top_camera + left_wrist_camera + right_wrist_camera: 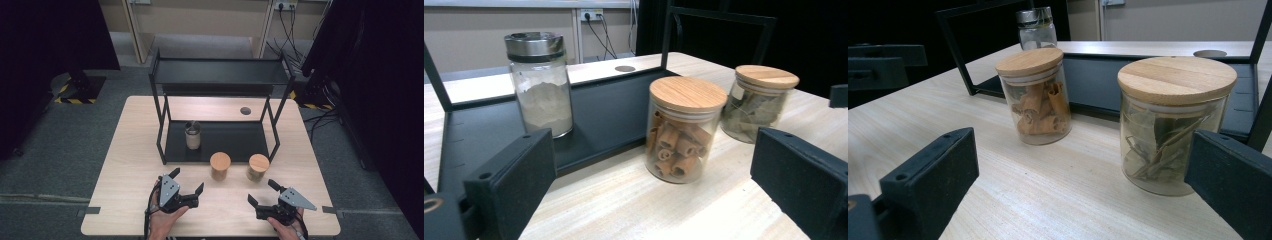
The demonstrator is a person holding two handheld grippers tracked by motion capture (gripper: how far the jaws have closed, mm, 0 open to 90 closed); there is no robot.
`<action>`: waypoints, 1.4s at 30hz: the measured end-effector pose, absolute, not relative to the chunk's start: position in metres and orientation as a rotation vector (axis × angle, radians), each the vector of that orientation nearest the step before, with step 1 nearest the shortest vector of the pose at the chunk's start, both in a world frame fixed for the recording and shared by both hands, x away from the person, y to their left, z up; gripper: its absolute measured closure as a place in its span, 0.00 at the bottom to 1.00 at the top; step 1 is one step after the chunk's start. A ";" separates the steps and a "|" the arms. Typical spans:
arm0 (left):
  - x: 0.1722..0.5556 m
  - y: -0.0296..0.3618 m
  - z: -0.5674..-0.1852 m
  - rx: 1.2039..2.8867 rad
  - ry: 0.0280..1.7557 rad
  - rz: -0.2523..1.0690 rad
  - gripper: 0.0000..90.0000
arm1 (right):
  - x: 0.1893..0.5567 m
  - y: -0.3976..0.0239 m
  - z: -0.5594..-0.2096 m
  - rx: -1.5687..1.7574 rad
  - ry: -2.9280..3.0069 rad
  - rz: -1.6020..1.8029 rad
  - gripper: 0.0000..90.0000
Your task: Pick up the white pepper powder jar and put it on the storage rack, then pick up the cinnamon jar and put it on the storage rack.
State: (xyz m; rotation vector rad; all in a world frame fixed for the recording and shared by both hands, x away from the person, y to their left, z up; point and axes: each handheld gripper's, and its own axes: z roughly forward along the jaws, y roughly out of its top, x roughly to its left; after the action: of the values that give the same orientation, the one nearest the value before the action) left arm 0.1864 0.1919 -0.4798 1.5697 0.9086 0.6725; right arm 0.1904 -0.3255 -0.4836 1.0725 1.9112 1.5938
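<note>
Two glass jars with wooden lids stand on the table in front of a black shelf rack (220, 145). One holds cinnamon sticks (220, 165) (684, 131) (1035, 97); the other, to its right, holds dried leaves (258, 167) (761, 102) (1173, 125). A metal-lidded jar of pale powder (193, 135) (540, 82) (1036, 27) stands on the rack's lower shelf. My left gripper (186, 182) (659, 190) is open near the table's front edge, short of the cinnamon jar. My right gripper (261, 192) (1083, 190) is open too, below the leaf jar. Both hold nothing.
The rack's upper shelf (222, 72) is bare. A round cable hole (245, 110) sits in the tabletop (130, 175) behind the rack. Bare wood lies left and right of the jars. Cables (292, 40) run across the floor beyond the table.
</note>
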 end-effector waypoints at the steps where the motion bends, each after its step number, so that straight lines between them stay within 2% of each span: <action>1: 0.185 0.192 -0.480 1.573 0.906 0.676 0.04 | 0.190 -0.326 -0.484 1.073 1.910 1.595 0.01; 42: 0.174 0.195 -0.491 1.580 0.907 0.670 0.04 | 0.190 -0.326 -0.483 1.059 1.912 1.597 0.01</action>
State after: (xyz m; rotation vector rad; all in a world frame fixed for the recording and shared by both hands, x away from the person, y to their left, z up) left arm 0.1742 0.1953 -0.4905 1.5804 0.9069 0.6705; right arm 0.1900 -0.3262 -0.4832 1.0589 1.9122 1.5972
